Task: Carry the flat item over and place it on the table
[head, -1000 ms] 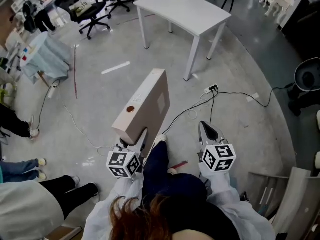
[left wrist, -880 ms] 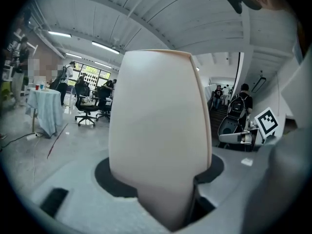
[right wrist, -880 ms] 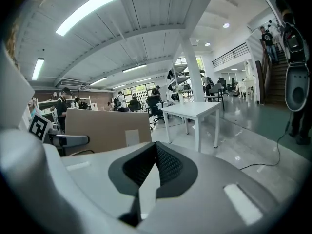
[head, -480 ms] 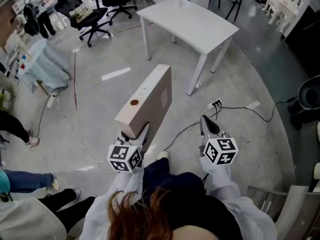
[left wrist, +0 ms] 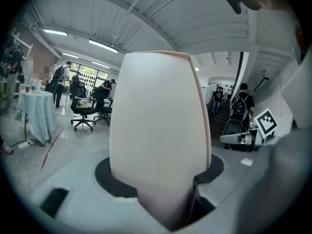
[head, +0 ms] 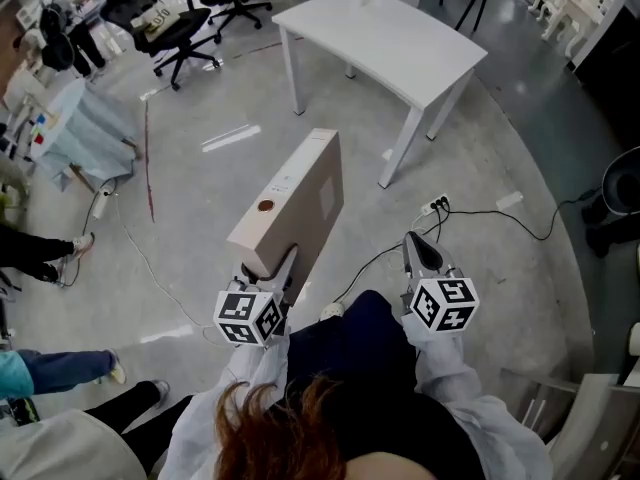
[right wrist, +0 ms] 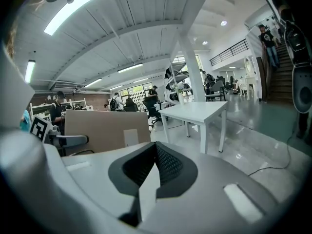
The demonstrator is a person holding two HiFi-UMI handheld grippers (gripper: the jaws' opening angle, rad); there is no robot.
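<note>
Nearest to me I logged the operator's white sleeves (head: 445, 368), each hand carrying a gripper with its marker cube. Item one: left gripper (head: 283, 271), jaws clenched on the lower end of the flat box (head: 297, 200). In the left gripper view I saw the tan carton filling the gap between the jaws, which pressed on it from both sides. Item two: the flat box itself, a tan cardboard carton, was held on edge in the air above the floor (head: 220, 178) and tilted away from me. It bore a small round brown mark (head: 265, 206) on its narrow upper edge and a pale label (head: 322, 200) on its broad side. Item three: right gripper (head: 419, 251), to the right of the box and apart from it, jaws closed together with nothing between them. In the right gripper view I saw the box at the left and the table ahead. Item four: on the grey floor beyond the right gripper lay a white power strip (head: 437, 206) and a black cable (head: 500, 213). Item five: the white tabletop (head: 385, 33) stood farther ahead on its legs, well apart from the box. Item six, far left: a table under a pale blue cloth (head: 88, 128), black office chairs (head: 185, 28), and a person's leg (head: 45, 253) at the picture's edge.
</note>
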